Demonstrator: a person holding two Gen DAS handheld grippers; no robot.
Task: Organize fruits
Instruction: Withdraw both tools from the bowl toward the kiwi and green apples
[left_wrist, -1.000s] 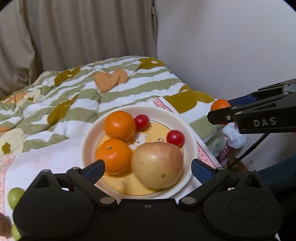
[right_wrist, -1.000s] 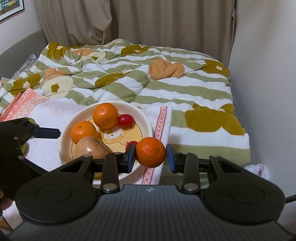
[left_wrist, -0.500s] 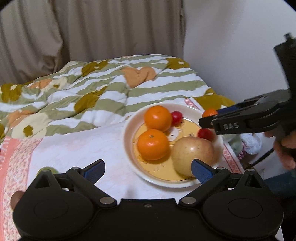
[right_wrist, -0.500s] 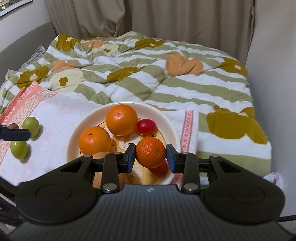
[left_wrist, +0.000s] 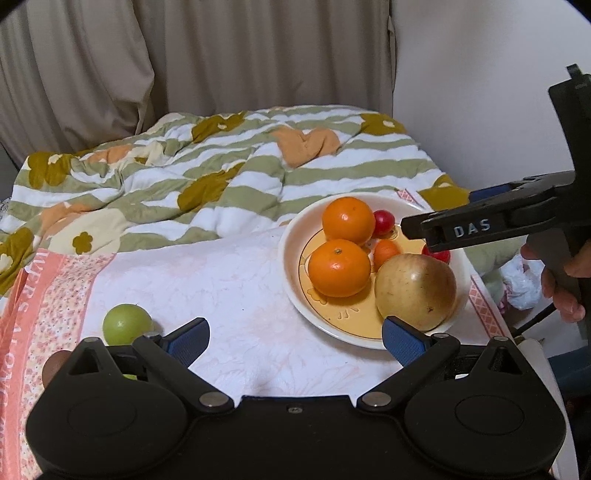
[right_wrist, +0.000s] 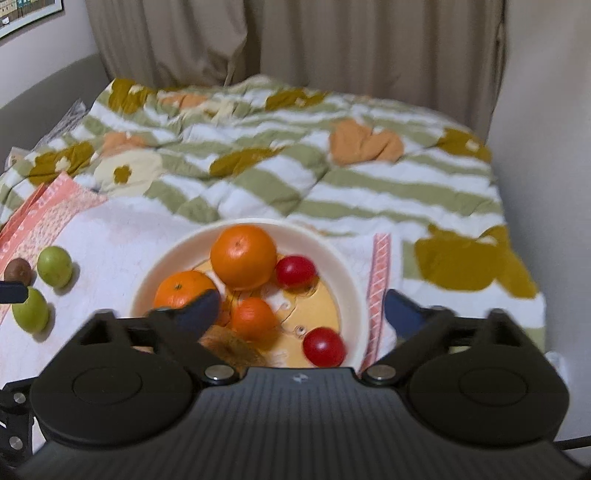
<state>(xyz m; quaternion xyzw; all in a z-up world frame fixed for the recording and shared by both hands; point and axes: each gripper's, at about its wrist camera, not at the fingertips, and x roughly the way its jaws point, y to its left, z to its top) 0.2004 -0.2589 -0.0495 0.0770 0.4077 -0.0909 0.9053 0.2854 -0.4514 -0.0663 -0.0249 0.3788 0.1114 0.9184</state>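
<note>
- Left wrist view: the left gripper (left_wrist: 295, 338) stands spread wide and empty over the white-and-pink cloth (left_wrist: 221, 295). A round green fruit (left_wrist: 126, 324) lies just beside its left finger, near the cloth's left edge. The cream round plate (left_wrist: 291, 273) sits toward the right edge.
- Right wrist view: the right gripper (right_wrist: 303, 308) has just been opening; its jaws are released, nothing between the pads. The small orange mandarin (right_wrist: 254, 318) rests on the plate below them. Risk, as I judge it: round fruit may roll off the crowded plate if a finger nudges it.
</note>
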